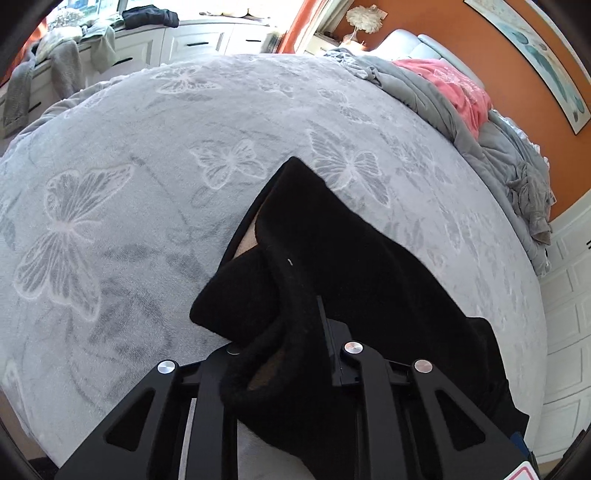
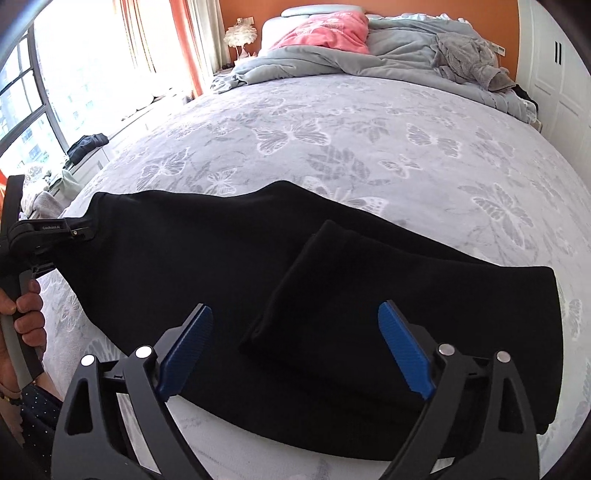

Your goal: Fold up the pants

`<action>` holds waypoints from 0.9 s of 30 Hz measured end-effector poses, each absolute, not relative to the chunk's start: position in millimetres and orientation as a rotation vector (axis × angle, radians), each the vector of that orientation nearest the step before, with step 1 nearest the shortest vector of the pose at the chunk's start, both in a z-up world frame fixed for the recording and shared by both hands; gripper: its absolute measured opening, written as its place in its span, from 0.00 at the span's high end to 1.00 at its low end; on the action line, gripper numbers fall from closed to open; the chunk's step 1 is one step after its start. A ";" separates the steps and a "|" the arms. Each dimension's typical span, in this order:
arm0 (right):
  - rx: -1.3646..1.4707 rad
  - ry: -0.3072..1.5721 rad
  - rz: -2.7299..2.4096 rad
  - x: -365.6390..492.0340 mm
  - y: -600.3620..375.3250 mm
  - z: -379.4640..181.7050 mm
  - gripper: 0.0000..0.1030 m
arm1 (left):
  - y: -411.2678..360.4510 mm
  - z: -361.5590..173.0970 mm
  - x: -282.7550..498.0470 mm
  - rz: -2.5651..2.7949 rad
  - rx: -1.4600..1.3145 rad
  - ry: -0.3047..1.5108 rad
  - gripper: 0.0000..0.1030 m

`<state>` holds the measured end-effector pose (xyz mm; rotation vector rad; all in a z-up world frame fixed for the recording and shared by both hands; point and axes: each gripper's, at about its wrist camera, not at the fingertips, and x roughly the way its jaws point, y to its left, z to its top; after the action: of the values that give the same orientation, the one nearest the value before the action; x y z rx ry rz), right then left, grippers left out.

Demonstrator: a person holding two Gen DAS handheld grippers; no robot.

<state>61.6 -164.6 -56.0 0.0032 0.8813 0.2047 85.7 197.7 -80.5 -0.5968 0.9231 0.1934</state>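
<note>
Black pants (image 2: 184, 258) lie across the near side of a grey butterfly-patterned bed cover (image 2: 332, 129), with one leg end (image 2: 314, 295) folded back on top. My left gripper (image 1: 291, 314) is shut on a bunched edge of the pants (image 1: 351, 258), and the cloth drapes over its fingers and hides the pads. In the right wrist view the left gripper (image 2: 79, 230) pinches the far left corner of the pants, lifted a little off the bed. My right gripper (image 2: 295, 314) hovers open over the folded leg end, its blue pads (image 2: 402, 354) wide apart and touching nothing.
A crumpled grey duvet (image 2: 314, 62), a pink blanket (image 2: 325, 29) and a grey garment (image 2: 465, 59) lie at the head of the bed. Clothes sit on the white window cabinet (image 1: 184, 40). White wardrobe doors (image 1: 569, 295) stand at the right. A person's hand (image 2: 29, 314) holds the left gripper's handle.
</note>
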 end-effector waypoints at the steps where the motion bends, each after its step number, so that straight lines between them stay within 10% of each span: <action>1: 0.010 0.874 0.200 60.9 -169.0 -54.3 0.12 | 192.3 -72.9 84.5 0.185 -0.590 0.904 0.87; 11: 0.161 0.869 0.107 57.5 -231.0 -48.4 0.11 | 88.5 1.4 65.5 -0.034 -0.393 0.736 0.87; 27: 0.351 0.859 -0.030 37.7 -344.4 -44.3 0.10 | -51.2 -27.0 86.4 -0.160 -0.212 0.813 0.87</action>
<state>37.7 -344.4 -44.3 0.3514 0.8590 -0.0295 86.4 -51.2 -27.0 -0.2124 0.8133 -0.1602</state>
